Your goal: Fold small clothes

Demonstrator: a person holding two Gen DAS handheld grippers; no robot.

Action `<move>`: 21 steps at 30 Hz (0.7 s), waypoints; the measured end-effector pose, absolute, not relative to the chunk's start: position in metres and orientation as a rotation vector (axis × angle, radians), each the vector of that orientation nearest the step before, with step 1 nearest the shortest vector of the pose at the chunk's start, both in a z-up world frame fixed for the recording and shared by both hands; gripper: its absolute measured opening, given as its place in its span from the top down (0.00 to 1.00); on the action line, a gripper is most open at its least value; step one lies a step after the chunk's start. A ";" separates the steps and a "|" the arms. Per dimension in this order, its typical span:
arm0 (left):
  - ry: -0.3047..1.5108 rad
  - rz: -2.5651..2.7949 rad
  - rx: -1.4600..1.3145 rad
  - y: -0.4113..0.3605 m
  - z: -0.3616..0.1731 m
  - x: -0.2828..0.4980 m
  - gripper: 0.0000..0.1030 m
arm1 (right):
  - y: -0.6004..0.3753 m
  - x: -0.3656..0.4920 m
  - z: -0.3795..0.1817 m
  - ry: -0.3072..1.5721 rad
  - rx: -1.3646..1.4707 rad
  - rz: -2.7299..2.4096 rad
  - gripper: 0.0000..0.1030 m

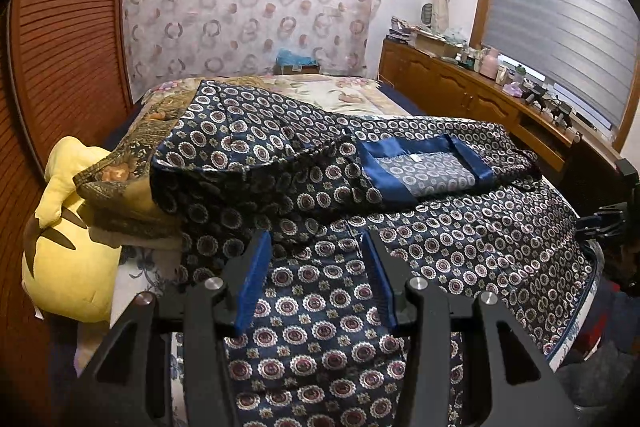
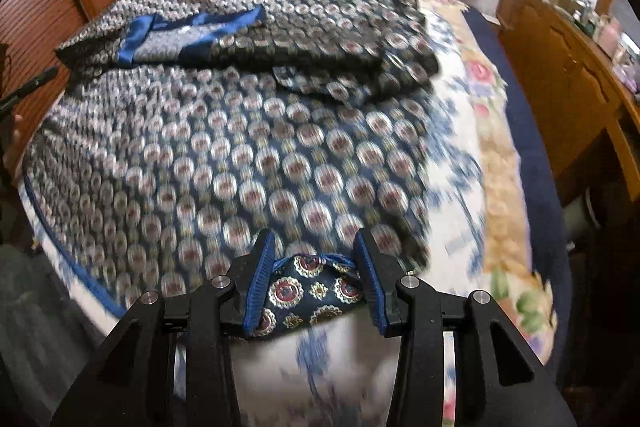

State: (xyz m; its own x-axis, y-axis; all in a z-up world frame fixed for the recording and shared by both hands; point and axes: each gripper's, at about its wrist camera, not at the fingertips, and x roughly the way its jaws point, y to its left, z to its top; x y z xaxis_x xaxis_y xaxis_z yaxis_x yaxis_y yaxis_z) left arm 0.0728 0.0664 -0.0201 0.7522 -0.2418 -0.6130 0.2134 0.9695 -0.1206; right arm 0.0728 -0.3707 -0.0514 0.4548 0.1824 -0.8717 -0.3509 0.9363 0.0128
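Note:
A navy garment with a round medallion print (image 1: 460, 227) lies spread on the bed, its upper part folded over so the blue satin collar (image 1: 424, 167) shows. My left gripper (image 1: 316, 251) hovers open over the near part of the cloth, holding nothing. In the right wrist view the same garment (image 2: 240, 155) covers the bed, with the collar (image 2: 180, 31) at the far left. My right gripper (image 2: 314, 251) is open with a bunched corner of the garment (image 2: 316, 291) sitting between its jaws. The right gripper also shows at the right edge of the left wrist view (image 1: 608, 223).
A yellow plush toy (image 1: 68, 239) and a gold patterned cushion (image 1: 128, 179) lie left of the garment. A floral bedspread (image 2: 472, 131) covers the bed. A wooden cabinet (image 1: 460, 87) with clutter runs along the right, under a window. A louvred wooden door (image 1: 60, 47) stands on the left.

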 end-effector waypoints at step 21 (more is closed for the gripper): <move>0.647 -0.107 -0.060 0.093 -0.010 0.094 0.54 | -0.340 0.129 0.005 0.786 -0.128 0.355 0.60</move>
